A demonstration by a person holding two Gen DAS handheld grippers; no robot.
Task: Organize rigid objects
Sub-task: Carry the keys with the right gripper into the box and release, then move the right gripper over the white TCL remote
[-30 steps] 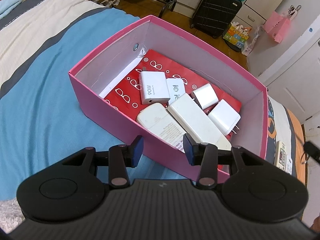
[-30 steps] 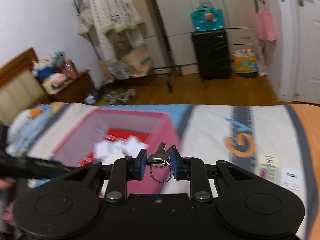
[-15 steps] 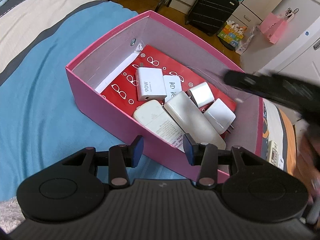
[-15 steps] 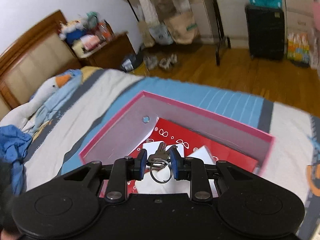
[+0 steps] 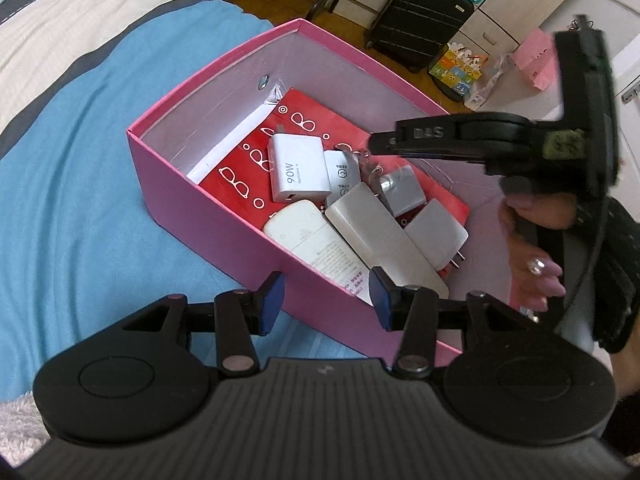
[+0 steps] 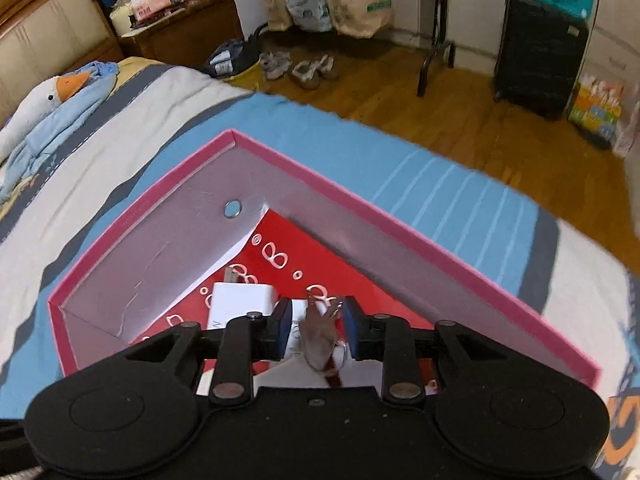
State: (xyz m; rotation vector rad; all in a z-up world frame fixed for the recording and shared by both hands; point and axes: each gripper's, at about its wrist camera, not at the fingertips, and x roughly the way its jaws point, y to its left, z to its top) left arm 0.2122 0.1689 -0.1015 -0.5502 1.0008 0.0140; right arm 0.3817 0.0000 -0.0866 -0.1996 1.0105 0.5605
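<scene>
Right tool (image 6: 316,330) hangs over the pink cardboard box (image 6: 440,236), with its tips pointing down into the box. Its blue pads have just moved a little apart. The small bunch of silver keys on a ring (image 6: 322,340) is between the pads, but it looks blurry, and it does not seem to be squeezed any more. It looks like the keys are dropping, or about to drop, into the box. In the left view the keys (image 5: 366,160) show as a thin smear just under the tip of the right tool (image 5: 384,142).

So the step in hand looks like letting go of the keys into the box. The next move likely calls for lifting the right tool straight up out of the box, so it does not bump the walls, and then going for another hard thing to put away.

The keys hang with their long side running away from the tool, toward the far corner of the box. The blur makes the exact tilt hard to tell.

Inside the box, on a red paper with white glasses drawn on it (image 5: 240,176), lie white plastic chargers (image 5: 294,170) and a white power bank (image 5: 316,248). The keys are above the middle of these.

Left tool (image 5: 326,300) is at the near wall of the box, above the blue bed cover (image 5: 80,200). Its pads have just opened a bit wider and hold nothing.
</scene>
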